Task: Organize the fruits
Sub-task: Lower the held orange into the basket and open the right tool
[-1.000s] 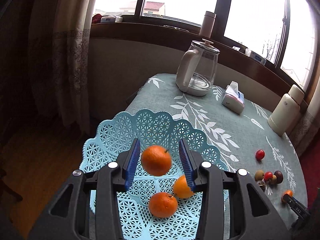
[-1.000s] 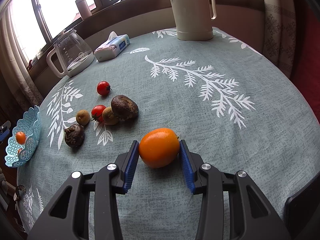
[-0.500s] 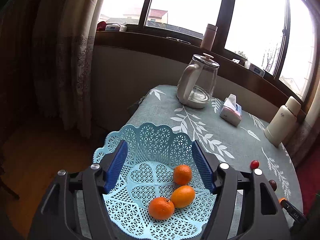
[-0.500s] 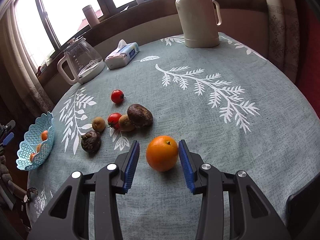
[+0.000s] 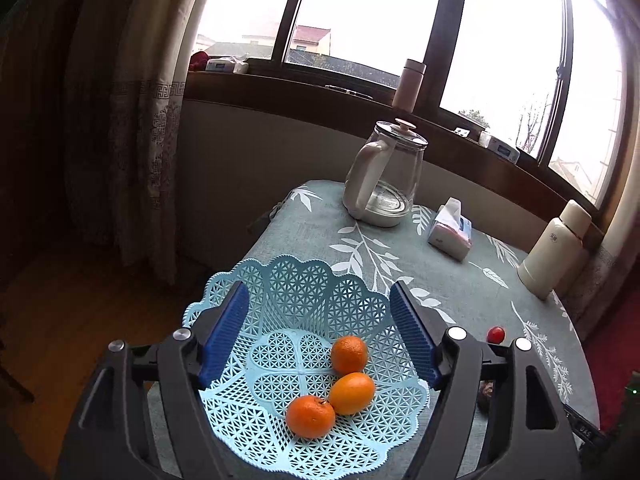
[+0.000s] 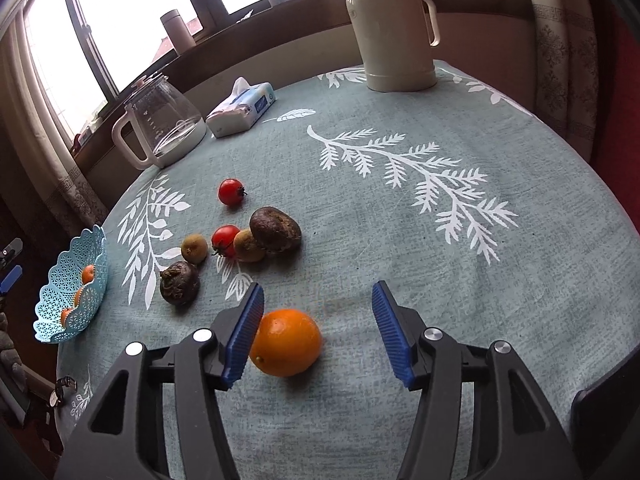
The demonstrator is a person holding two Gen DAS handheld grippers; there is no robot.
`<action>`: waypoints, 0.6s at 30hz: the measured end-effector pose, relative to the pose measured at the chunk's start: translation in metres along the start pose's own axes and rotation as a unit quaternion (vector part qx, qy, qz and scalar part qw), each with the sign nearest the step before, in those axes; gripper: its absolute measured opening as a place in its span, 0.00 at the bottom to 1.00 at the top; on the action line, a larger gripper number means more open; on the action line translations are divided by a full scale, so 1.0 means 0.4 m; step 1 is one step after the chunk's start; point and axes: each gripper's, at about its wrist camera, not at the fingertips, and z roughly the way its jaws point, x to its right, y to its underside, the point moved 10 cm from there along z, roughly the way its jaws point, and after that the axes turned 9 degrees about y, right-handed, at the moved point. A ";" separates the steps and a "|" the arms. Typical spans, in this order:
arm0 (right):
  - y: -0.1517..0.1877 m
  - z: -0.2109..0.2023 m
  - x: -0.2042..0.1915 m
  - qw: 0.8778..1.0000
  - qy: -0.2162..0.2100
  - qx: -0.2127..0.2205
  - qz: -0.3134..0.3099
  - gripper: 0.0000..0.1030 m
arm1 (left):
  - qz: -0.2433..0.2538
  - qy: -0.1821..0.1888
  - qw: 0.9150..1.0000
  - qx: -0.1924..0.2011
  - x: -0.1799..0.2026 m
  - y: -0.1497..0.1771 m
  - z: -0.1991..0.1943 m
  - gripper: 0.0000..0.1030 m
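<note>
The round bench [image 6: 460, 280], draped in a grey-green cloth printed with white leaf sprays, fills most of both views. At its far edge stand a cream insulated jug with a handle [image 6: 394, 28] and a clear glass kettle with a white handle [image 6: 160, 126], with a soft pack of tissues [image 6: 242, 112] lying between them.

The pale blue openwork plastic basket [image 5: 308, 308] sits at the bench's edge, under the left claw [image 5: 320, 336], whose blue ribbed pads are spread wide and grip nothing. Three small orange mandarins [image 5: 349, 354] lie in the basket bowl, touching one another in a loose cluster.

The right claw [image 6: 318, 332] is likewise spread wide with nothing gripped. A large round orange [image 6: 287, 342] rests on the cloth between its pads, touching or nearly touching the left pad and well apart from the right one.

Beyond it lies a loose group of small fruit: a dark brown wrinkled fruit [image 6: 275, 229] against a small tan fruit [image 6: 248, 245], a red cherry tomato [image 6: 225, 241] just beside that, another small tan fruit [image 6: 194, 247], and a second dark wrinkled fruit [image 6: 179, 282] nearer the claw. A lone red cherry tomato [image 6: 230, 191] sits apart, farther back.
</note>
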 end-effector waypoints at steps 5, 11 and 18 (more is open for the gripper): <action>0.042 0.026 -0.054 0.998 0.016 -0.020 -0.059 0.53 | 0.001 0.003 1.000 0.000 0.002 -0.002 -0.003 0.72; 0.054 0.017 -0.071 0.996 0.023 -0.025 -0.076 0.39 | -0.007 0.003 1.000 0.009 -0.008 -0.015 -0.014 0.73; 0.034 -0.022 -0.171 0.995 -0.037 -0.034 -0.082 0.39 | -0.011 0.007 1.000 0.020 -0.016 -0.034 -0.031 0.73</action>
